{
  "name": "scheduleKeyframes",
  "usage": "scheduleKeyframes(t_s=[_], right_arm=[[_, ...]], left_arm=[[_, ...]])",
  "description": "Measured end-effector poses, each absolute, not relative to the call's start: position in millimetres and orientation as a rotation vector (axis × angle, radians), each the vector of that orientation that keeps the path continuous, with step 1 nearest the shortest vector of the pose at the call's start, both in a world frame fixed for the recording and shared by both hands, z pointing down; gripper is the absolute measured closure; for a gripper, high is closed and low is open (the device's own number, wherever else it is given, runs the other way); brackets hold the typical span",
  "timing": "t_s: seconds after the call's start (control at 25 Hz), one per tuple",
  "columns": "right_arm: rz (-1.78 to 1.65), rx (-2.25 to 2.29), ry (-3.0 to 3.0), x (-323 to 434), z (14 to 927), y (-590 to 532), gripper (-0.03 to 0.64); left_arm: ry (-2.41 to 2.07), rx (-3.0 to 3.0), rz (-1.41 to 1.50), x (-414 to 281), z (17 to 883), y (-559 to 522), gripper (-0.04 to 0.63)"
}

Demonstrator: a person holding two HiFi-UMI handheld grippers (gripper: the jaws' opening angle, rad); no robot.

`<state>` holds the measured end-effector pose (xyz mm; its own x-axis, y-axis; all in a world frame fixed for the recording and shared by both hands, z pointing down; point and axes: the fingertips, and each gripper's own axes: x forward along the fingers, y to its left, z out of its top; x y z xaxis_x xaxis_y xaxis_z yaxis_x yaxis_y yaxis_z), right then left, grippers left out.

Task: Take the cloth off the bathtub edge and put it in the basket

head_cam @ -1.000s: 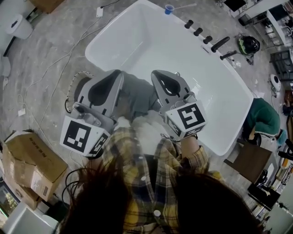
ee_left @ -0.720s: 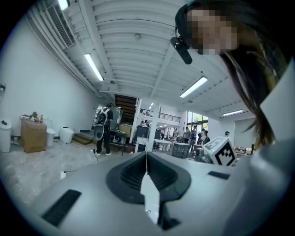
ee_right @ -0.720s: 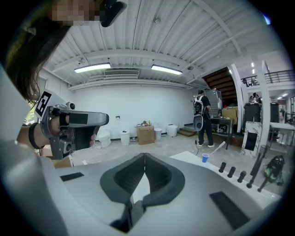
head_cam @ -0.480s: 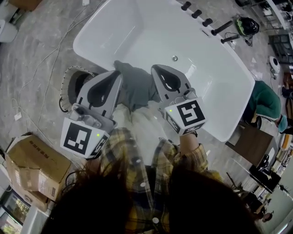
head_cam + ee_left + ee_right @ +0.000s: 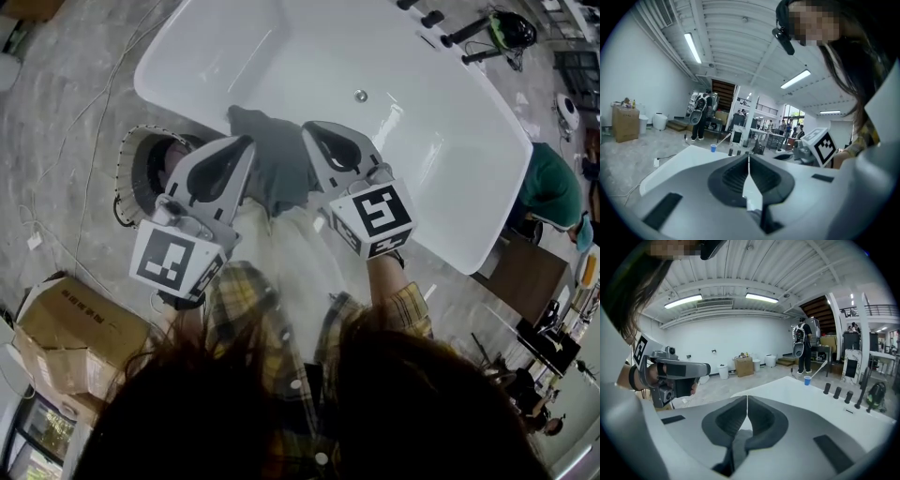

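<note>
- the grey cloth [image 5: 272,173] lies draped over the near edge of the white bathtub [image 5: 403,141], part hanging inside the tub and part down the outer side toward the person.
- in the head view it sits between the two tongs, and both reach over it.
- the left tongs [image 5: 246,142] point at the cloth's left border; in the left gripper view the left tongs [image 5: 749,157] are pressed together tip to tip, with nothing seen pinched and the pale tub [image 5: 670,164] beyond them.
- the right tongs [image 5: 309,127] point at the cloth's right border; in the right gripper view the right tongs [image 5: 747,398] are likewise pressed together, and the cloth [image 5: 736,446] shows as a grey fold under them, behind the gap near their base, not gripped at the tips.
- the round basket [image 5: 136,169] stands on the floor just beside the tub's outer wall, left of the cloth, partly covered by the left tongs.
- a metal drain [image 5: 361,95] sits in the tub floor beyond the cloth.
- dark tap knobs [image 5: 836,392] line the far rim, with a blue cup [image 5: 806,380] farther along it.
- a thin cable [image 5: 84,122] runs over the grey marbled floor, and a cardboard box [image 5: 66,319] stands well apart at the lower left.
</note>
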<state>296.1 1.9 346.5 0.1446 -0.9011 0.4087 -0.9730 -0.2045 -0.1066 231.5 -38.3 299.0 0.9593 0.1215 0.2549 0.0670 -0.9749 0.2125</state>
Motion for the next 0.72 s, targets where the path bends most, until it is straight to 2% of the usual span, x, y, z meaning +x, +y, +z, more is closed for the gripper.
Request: scheduleKeyframes(t_s=[0.56,0.72], right_arm=[[0.829,2.154,-1.825,290,466,21,0.596],[0.858,2.147,-1.795,291,492,27,0.501]], left_arm=[[0.126,2.741,0.660,223,443,-39,0.577],[0.117,2.673,0.709,217,477,-36,0.575]])
